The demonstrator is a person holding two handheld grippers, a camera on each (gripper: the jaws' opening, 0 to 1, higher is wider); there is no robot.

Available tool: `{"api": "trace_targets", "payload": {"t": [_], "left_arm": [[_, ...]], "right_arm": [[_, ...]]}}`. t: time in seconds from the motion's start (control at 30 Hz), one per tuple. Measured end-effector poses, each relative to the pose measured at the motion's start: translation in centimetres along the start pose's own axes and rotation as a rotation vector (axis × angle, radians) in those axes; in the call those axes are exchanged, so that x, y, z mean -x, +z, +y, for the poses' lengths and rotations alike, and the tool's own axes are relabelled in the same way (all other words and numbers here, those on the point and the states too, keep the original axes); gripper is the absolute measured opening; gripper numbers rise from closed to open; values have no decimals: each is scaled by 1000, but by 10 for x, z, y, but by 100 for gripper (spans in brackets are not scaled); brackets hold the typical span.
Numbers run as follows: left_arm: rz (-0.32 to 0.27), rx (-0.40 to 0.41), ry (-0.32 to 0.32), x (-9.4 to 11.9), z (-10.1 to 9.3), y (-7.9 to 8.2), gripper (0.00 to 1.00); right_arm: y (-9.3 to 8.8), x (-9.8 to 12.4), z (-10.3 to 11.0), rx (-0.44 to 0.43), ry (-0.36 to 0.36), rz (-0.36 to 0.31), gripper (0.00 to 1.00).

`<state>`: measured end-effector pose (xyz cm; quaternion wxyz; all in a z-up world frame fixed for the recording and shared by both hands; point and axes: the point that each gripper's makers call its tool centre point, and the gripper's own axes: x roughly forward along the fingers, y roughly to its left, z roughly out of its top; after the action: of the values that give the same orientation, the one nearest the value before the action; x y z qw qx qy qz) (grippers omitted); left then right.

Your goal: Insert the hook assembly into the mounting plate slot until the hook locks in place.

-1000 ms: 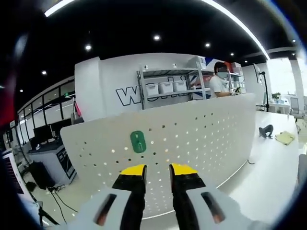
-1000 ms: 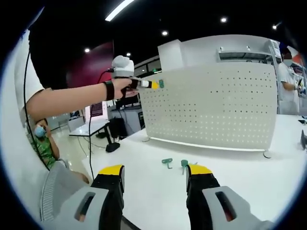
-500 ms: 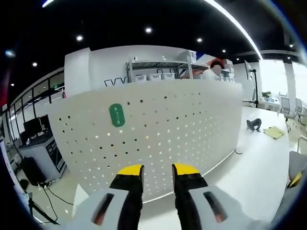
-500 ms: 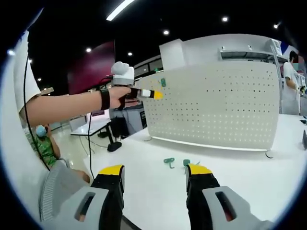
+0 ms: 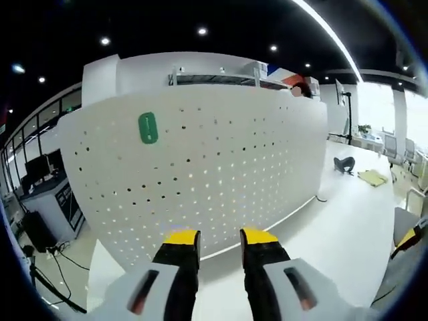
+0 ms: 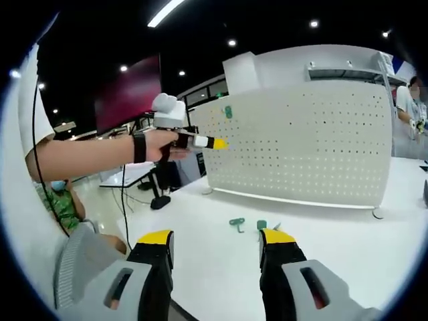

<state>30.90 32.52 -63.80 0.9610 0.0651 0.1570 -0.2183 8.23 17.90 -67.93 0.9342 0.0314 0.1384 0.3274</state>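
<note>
Hook (image 6: pixel 235 223): small, green, plastic-looking, lying loose on the white tabletop (image 6: pixel 221 261) beyond the yellow tips of the right tool (image 6: pixel 217 241), well apart from them; a second green piece (image 6: pixel 261 225) lies just beside it, partly hidden by a jaw.

Plate (image 5: pixel 148 128): green, oblong with rounded ends, fixed upright high on the white pegboard (image 5: pixel 221 167), well above and left of the left tool (image 5: pixel 221 237); also seen in the right gripper view (image 6: pixel 228 112).

Pegboard: smooth white panel, regular rows of small round holes, standing on the tabletop.

Left tool: jaws spread, nothing between them; held in a hand (image 6: pixel 157 144) away from the board.

Right tool: jaws spread wide, nothing held.
</note>
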Motion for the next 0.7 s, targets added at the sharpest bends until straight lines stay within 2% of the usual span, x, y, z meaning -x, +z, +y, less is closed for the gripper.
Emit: {"api": "trace_targets", "payload": {"t": [0.37,0.7], "left_arm": [[51,6,-30,3,-10,-28,26],[123,7,-75,2,-25,-63,27]], "right_arm": [[-2,-1,1,5,10,13,52],[-2,-1,3,7,8,15,52]]}}
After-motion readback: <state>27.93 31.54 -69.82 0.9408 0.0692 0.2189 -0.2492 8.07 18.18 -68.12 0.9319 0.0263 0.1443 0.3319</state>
